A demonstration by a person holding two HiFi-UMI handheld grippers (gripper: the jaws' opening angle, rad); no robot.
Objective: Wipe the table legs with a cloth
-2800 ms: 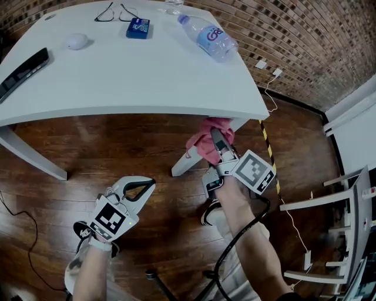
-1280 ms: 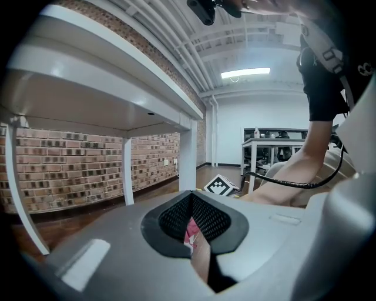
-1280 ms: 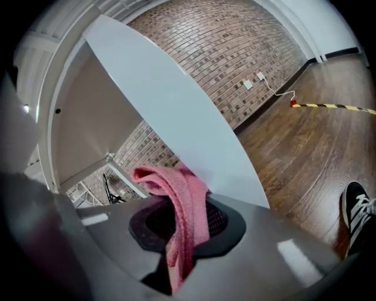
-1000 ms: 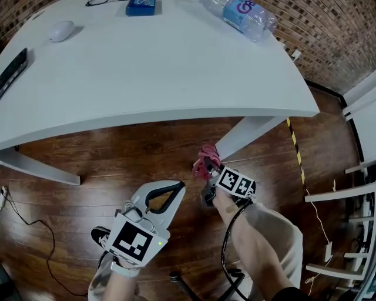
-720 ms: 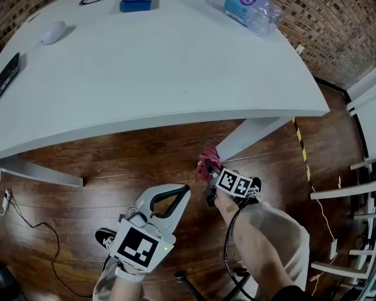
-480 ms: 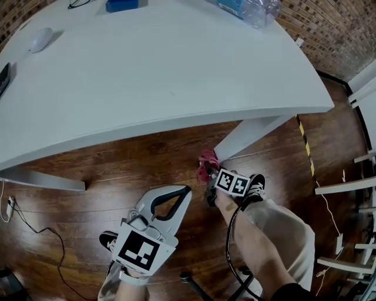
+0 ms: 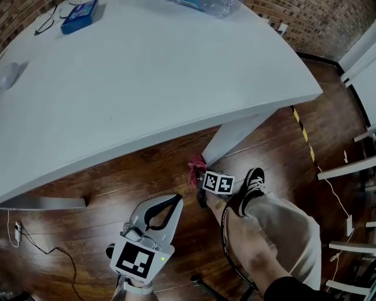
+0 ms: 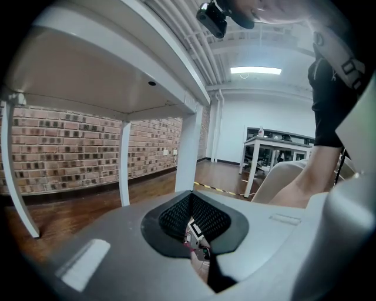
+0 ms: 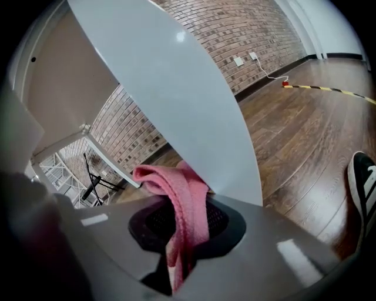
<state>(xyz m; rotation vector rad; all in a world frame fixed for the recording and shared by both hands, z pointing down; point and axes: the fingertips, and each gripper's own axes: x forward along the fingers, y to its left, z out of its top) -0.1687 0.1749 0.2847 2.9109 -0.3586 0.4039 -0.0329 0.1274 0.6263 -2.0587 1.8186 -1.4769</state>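
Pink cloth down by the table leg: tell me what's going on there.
A person holds tongs in each hand. The right tongs are shut on the pink cloth and press it against the lower part of a white table leg, close to the wooden floor. The left tongs are shut and empty, held low off to one side, touching nothing.

No text can be read anywhere. The blue box (image 7: 79, 16) at the table's (image 7: 147, 76) far left and the bottle's (image 7: 208, 6) label at the far edge show print too small to read.
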